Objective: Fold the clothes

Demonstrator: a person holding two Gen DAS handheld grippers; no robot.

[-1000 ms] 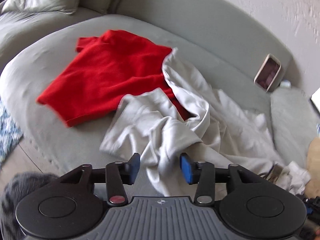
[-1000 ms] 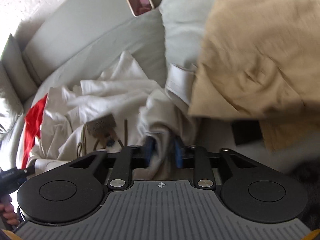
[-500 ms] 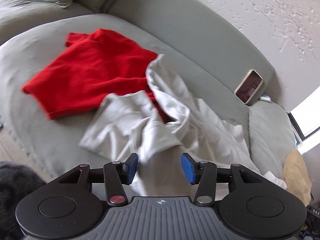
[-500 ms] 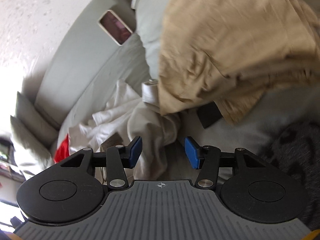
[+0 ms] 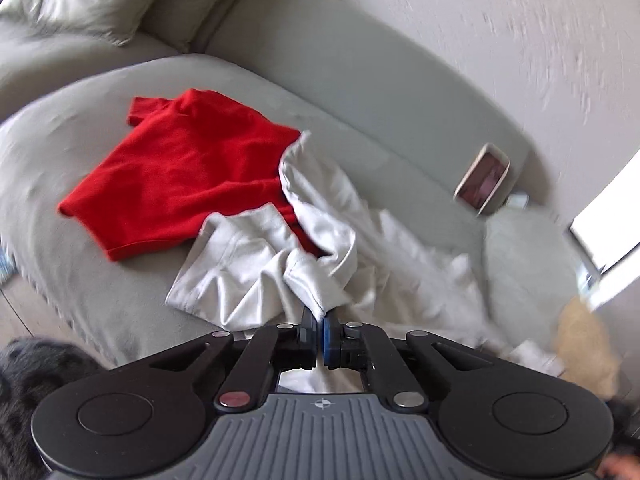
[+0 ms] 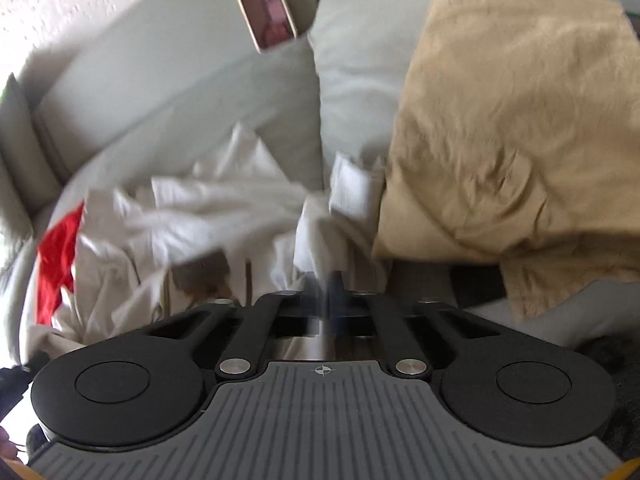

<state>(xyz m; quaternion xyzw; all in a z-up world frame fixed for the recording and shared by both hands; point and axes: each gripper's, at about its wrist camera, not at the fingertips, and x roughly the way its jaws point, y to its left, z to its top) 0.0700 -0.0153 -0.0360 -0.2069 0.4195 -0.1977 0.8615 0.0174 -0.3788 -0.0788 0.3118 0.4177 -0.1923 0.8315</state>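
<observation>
Both tongs are clamped on the white garment (image 5: pixel 256 264) crumpled on the sofa (image 5: pixel 52 152): left tongs (image 5: pixel 320 326) pinch one edge, right tongs (image 6: pixel 326 284) another, likely to spread it for folding.

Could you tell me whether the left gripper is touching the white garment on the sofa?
Touching. In the left wrist view, the left gripper has its blue pads closed on a fold of the white garment, with cloth pinched between them.

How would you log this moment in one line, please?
stage: grasp | left gripper: shut on white garment | right gripper: shut on white garment | red shirt: flat on sofa
</observation>
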